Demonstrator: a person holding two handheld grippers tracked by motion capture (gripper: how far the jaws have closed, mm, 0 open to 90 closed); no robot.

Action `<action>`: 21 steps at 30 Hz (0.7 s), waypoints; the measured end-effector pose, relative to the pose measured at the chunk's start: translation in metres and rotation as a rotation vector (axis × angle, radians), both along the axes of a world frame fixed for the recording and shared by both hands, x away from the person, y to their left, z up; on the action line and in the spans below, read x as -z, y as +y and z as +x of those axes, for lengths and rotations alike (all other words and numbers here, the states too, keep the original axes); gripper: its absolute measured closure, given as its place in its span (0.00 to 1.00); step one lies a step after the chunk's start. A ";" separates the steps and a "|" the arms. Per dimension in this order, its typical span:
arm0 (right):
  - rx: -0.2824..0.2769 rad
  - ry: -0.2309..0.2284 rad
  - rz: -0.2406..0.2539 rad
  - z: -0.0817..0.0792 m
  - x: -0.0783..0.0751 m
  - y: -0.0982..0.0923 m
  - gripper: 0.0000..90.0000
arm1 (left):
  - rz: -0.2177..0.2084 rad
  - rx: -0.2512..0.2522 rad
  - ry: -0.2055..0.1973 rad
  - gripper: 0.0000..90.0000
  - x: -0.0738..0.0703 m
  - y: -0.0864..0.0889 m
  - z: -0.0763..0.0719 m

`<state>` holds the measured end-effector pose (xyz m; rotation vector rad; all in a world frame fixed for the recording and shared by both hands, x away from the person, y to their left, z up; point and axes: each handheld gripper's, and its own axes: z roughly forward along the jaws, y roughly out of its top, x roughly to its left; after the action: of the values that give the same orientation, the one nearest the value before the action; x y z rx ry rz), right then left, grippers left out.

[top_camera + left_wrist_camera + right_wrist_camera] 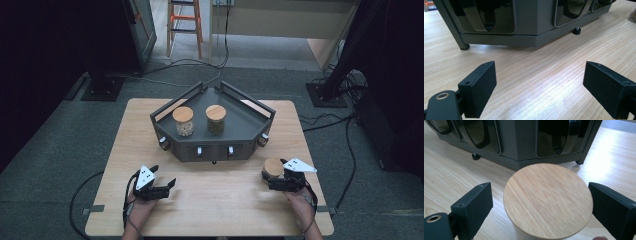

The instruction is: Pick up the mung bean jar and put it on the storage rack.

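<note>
The jar (273, 168) stands upright on the table (215, 200), lid up, near the rack's (215, 145) front right corner. The right gripper (276, 184) has its jaws apart, 1 each side of the jar, w/ a gap on both sides in the right gripper view. The left gripper (167, 187) rests w/ jaws wide apart over bare wood. The high view shows 2 more jars (183, 120) up on the rack.

L gripper (161, 187) low, fingers (477, 87) wide apart, R gripper (276, 181) low, fingers (472, 207) spread, both forearms level
</note>
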<state>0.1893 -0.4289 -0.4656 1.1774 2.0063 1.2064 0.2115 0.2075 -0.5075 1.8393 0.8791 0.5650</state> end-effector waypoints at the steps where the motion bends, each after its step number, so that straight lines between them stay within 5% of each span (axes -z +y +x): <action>1: 0.000 0.001 0.000 0.000 0.001 0.000 0.08 | 0.000 0.000 -0.001 0.13 0.000 0.000 0.000; 21: 0.012 0.034 0.002 0.001 0.010 0.001 0.08 | 0.004 0.001 0.001 0.13 0.000 0.000 -0.001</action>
<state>0.1902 -0.4275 -0.4752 1.2172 2.0201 1.1899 0.2107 0.2073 -0.5070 1.8438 0.8779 0.5660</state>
